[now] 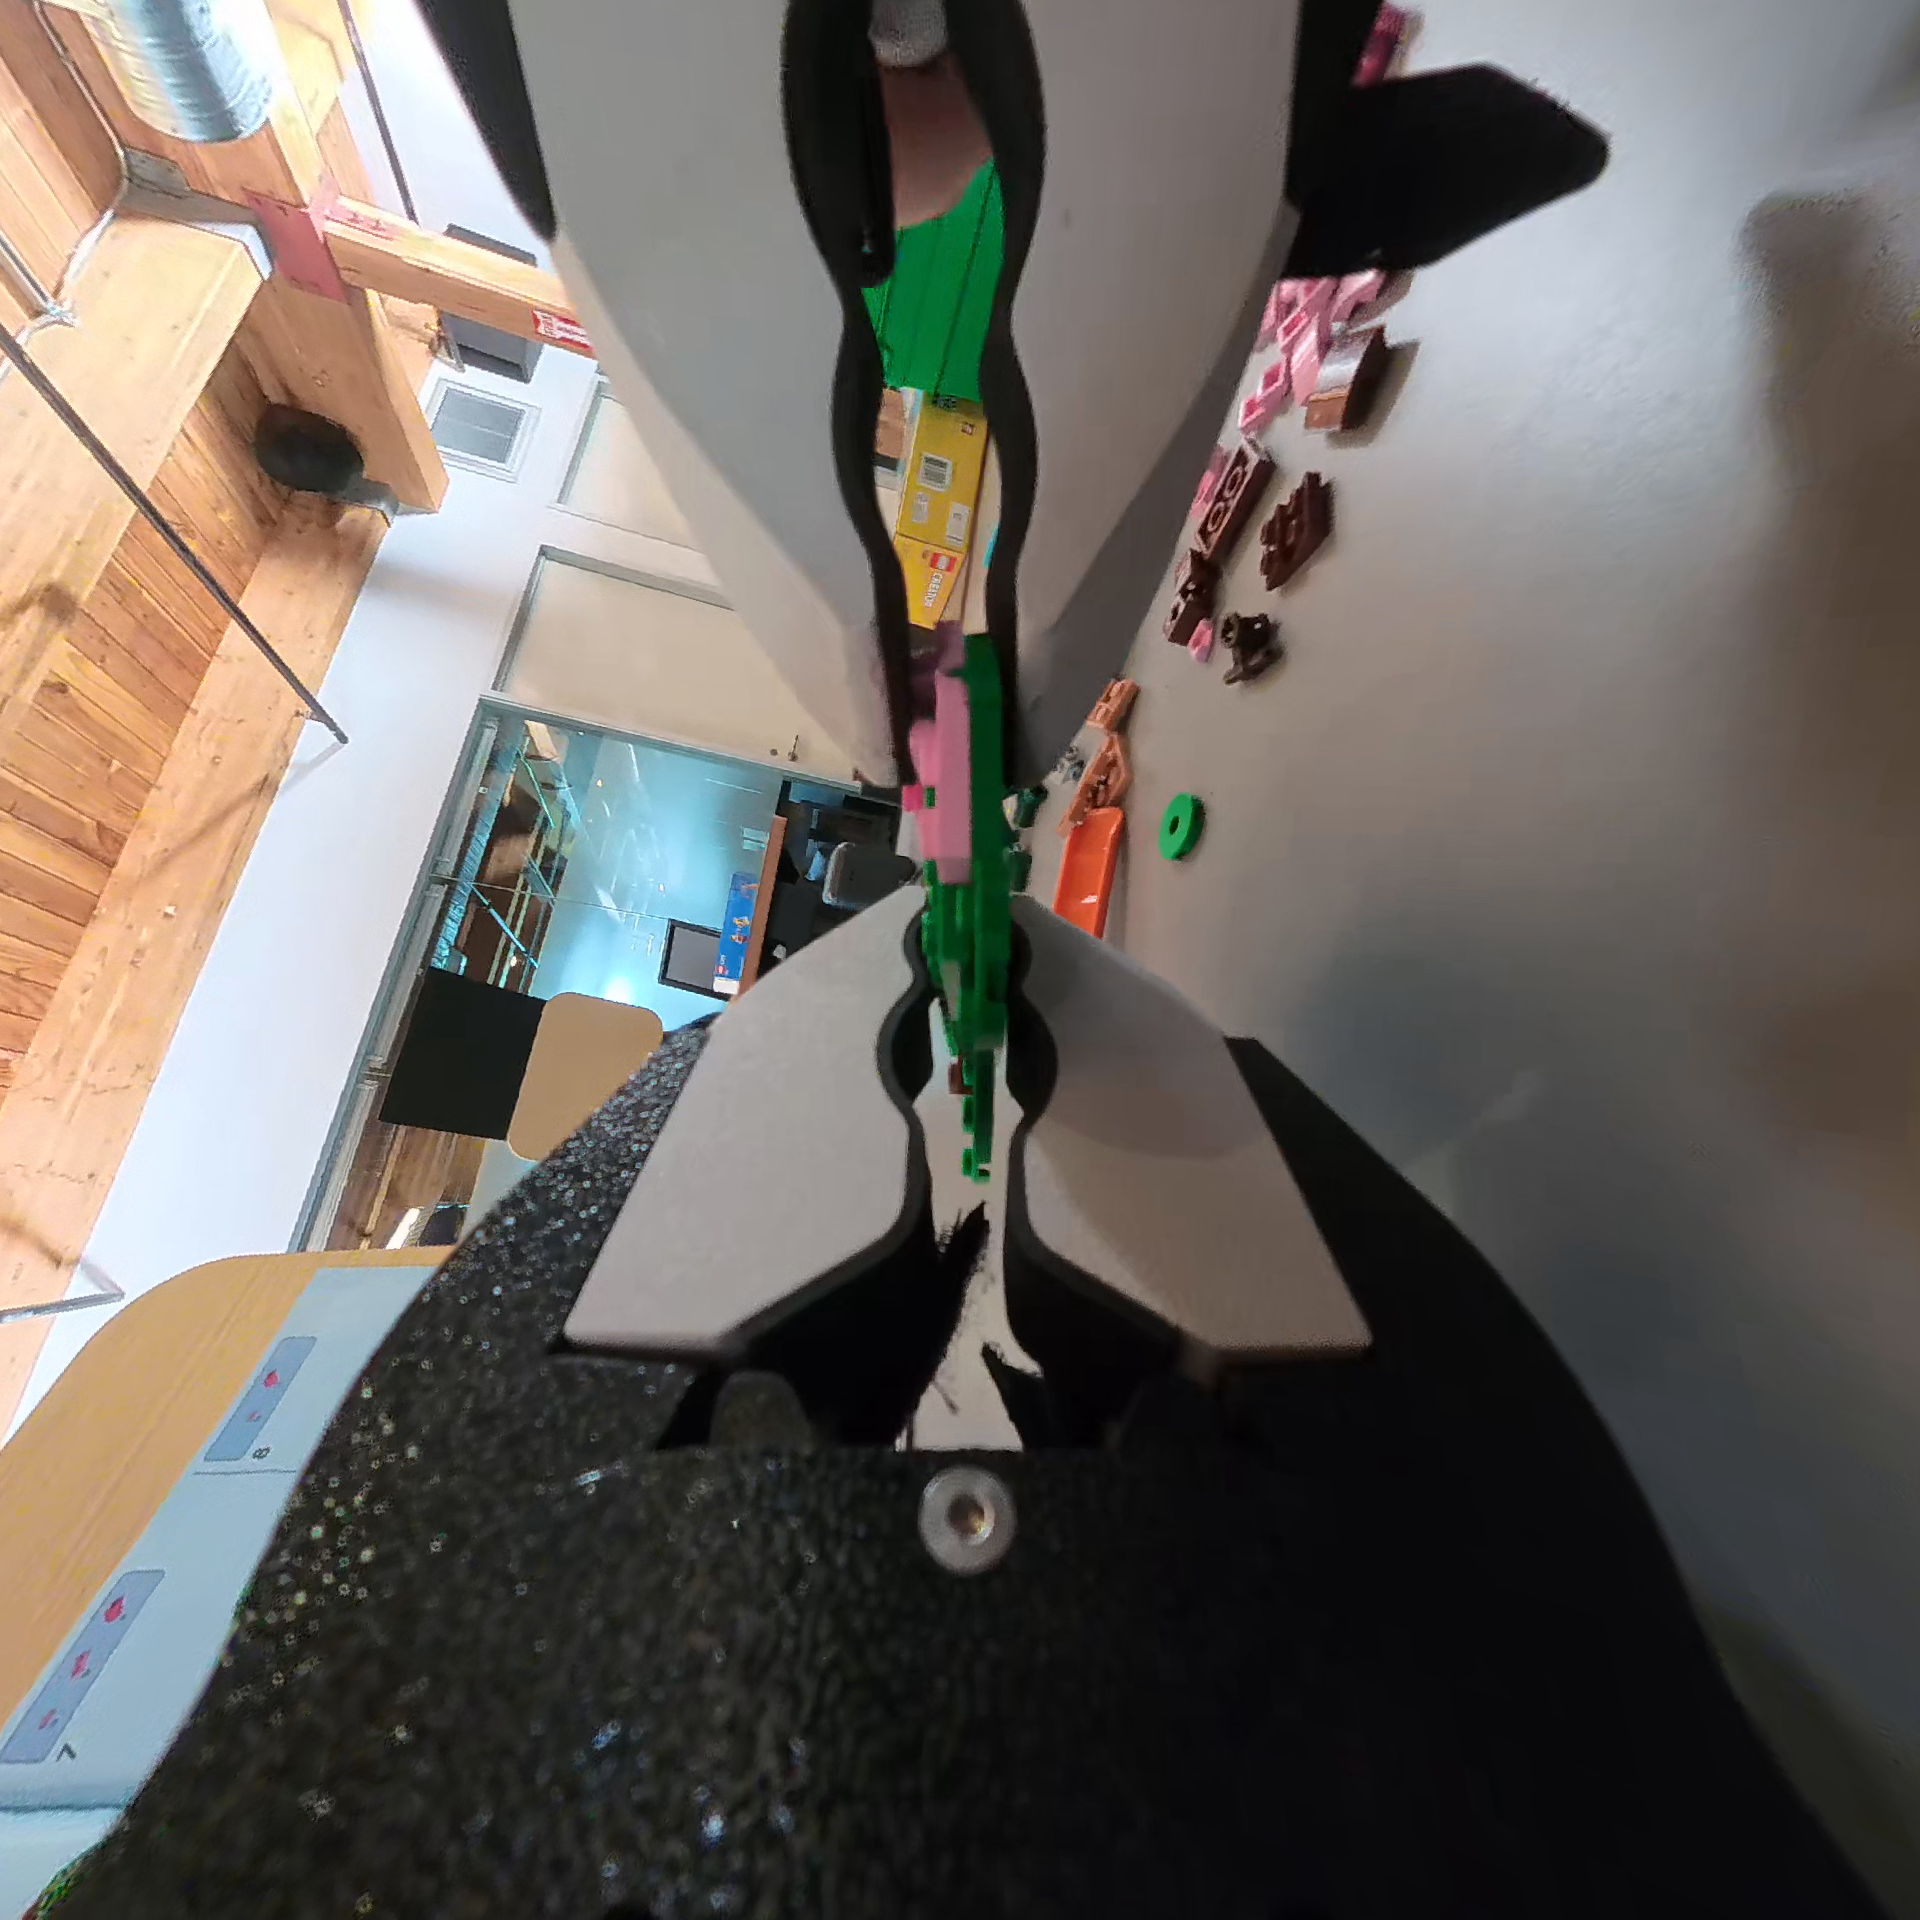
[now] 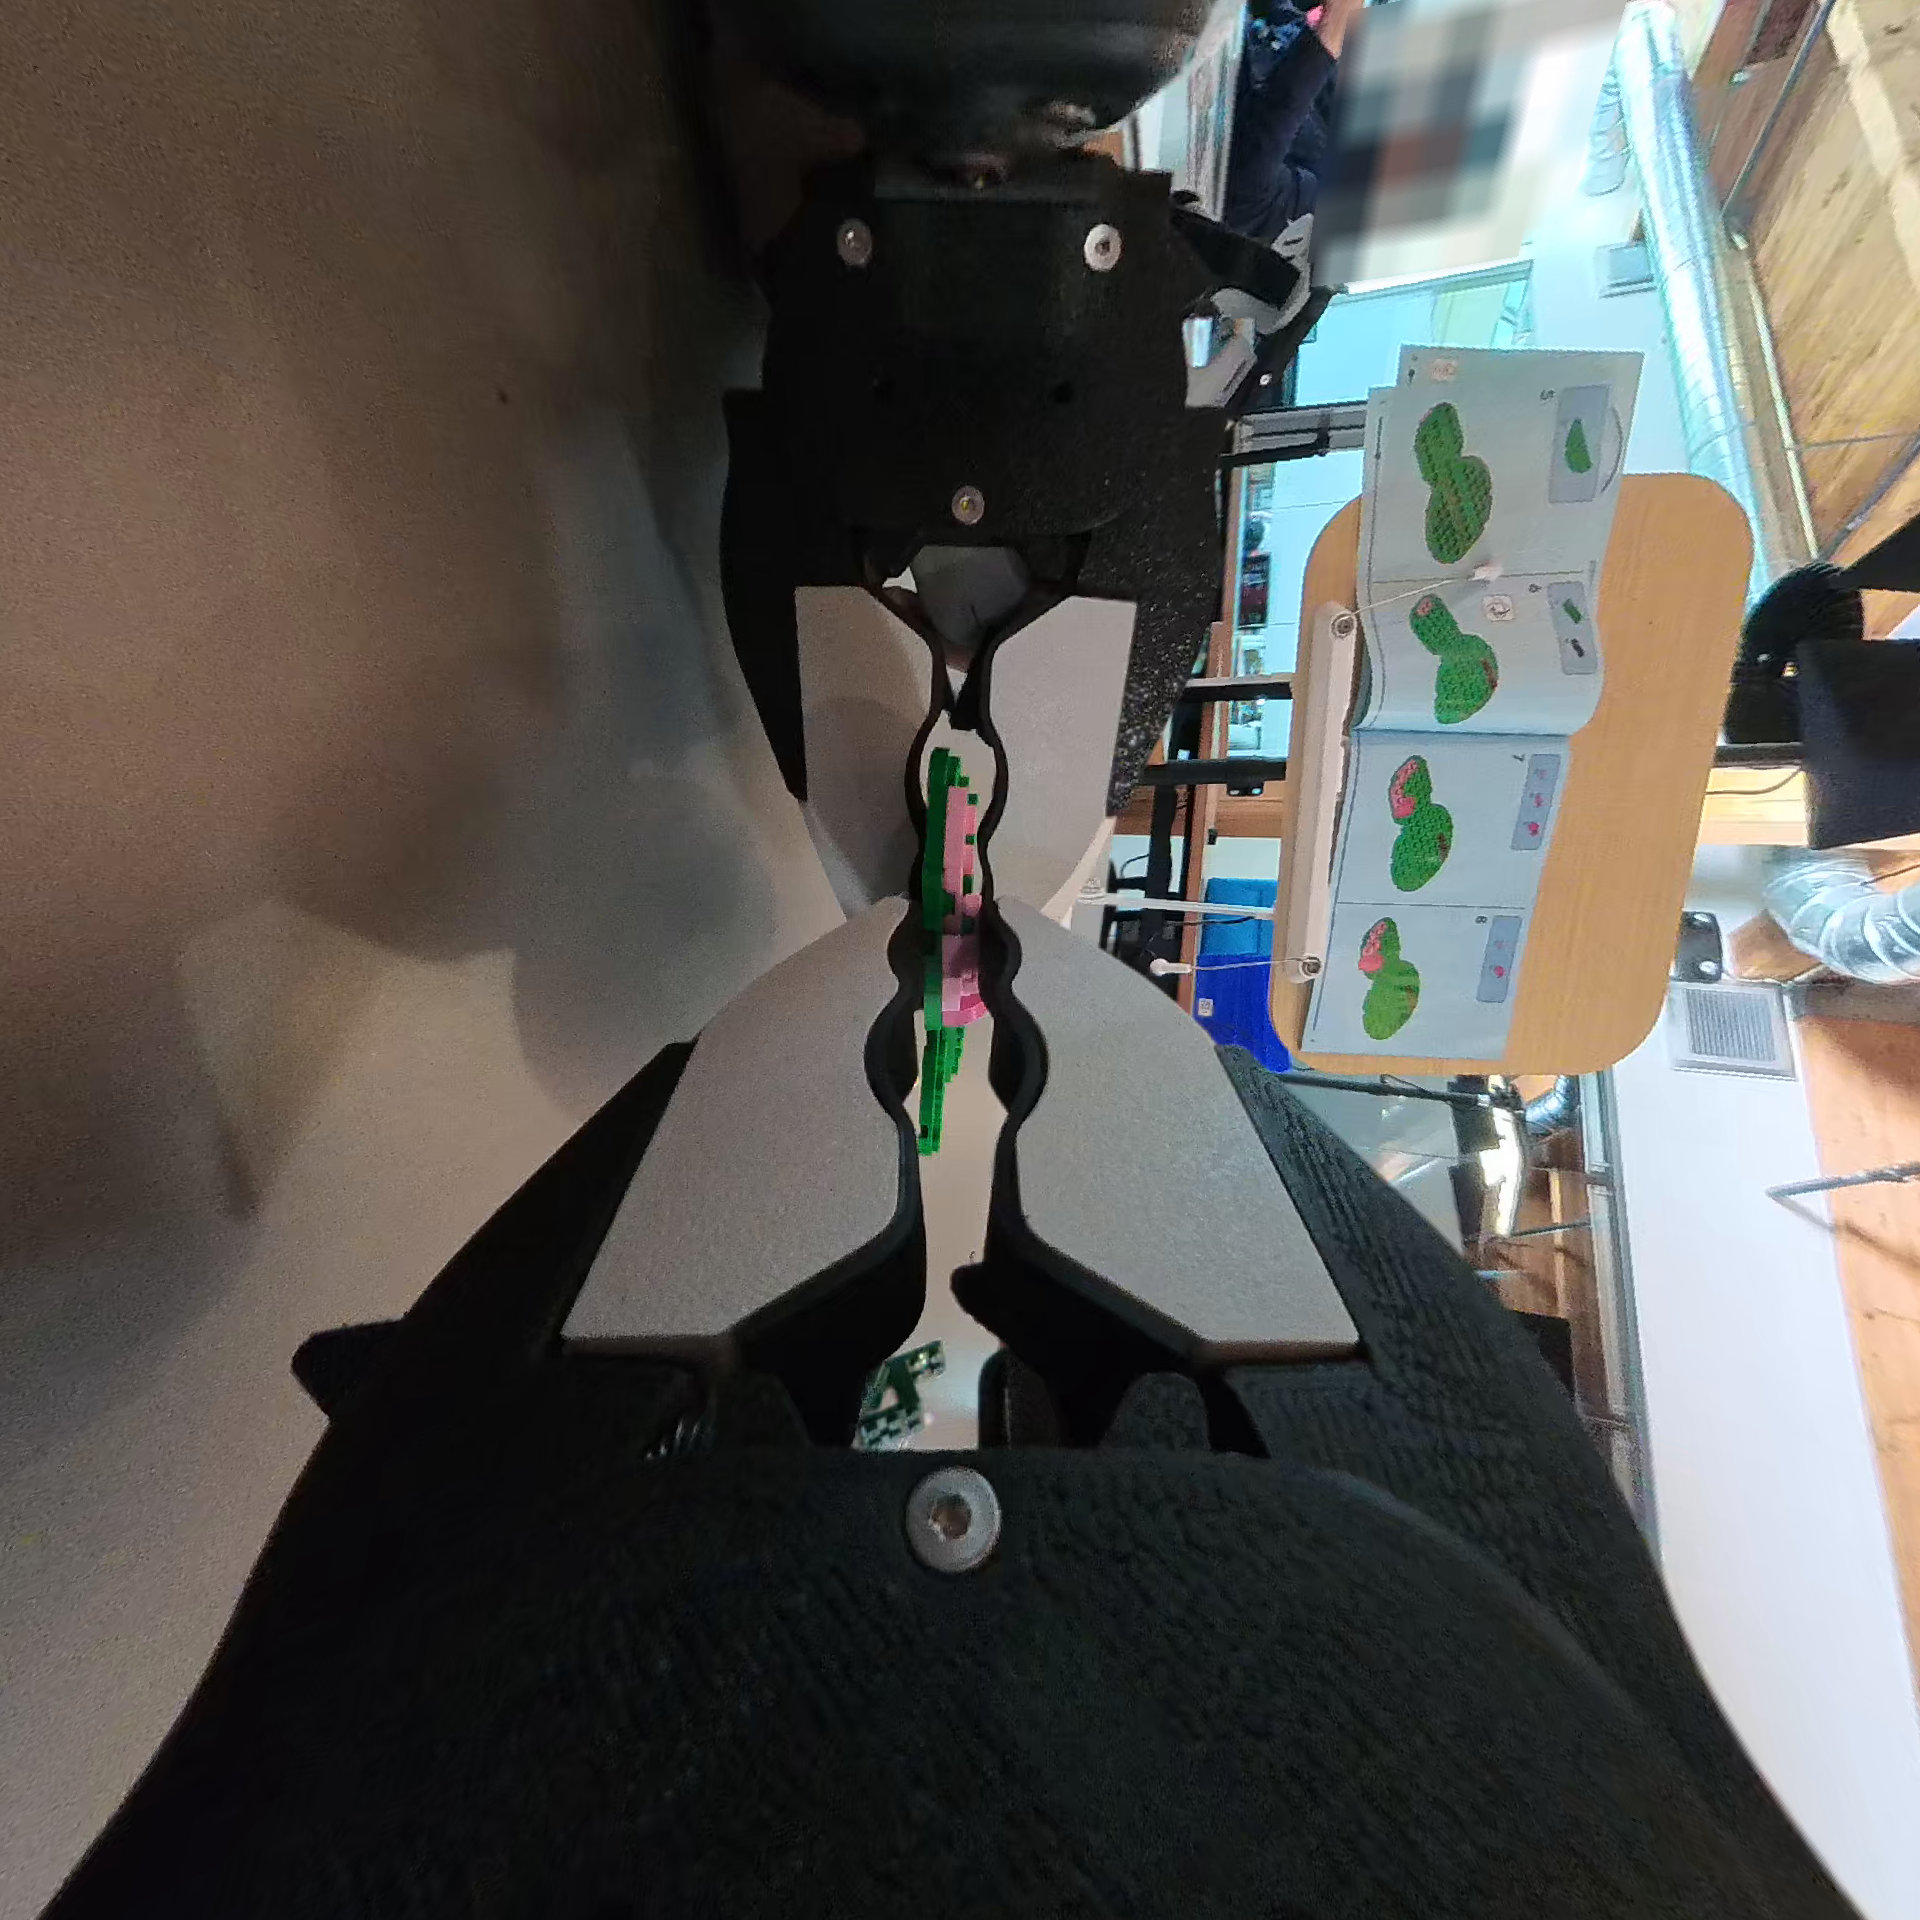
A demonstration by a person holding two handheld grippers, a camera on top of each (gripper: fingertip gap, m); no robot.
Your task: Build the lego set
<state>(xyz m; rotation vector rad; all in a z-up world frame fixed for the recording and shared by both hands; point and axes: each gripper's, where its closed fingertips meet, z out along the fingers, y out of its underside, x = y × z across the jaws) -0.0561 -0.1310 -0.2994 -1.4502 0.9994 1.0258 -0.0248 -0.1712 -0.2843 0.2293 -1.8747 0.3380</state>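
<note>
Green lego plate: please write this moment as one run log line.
left gripper: shut on green lego plate | right gripper: shut on same plate, opposite end | pink bricks: attached | plate: edge-on

bright, even indoor daylight; strong fisheye bending at edges
soft broad shadows on the pale surface (image 2: 312, 623); far background slightly blurred

Glossy plastic green plate (image 1: 971, 966) is clamped by matt grey fingers (image 1: 800, 1122), grainy black housing; tabletop (image 1: 1558, 831) smooth, matt.
</note>
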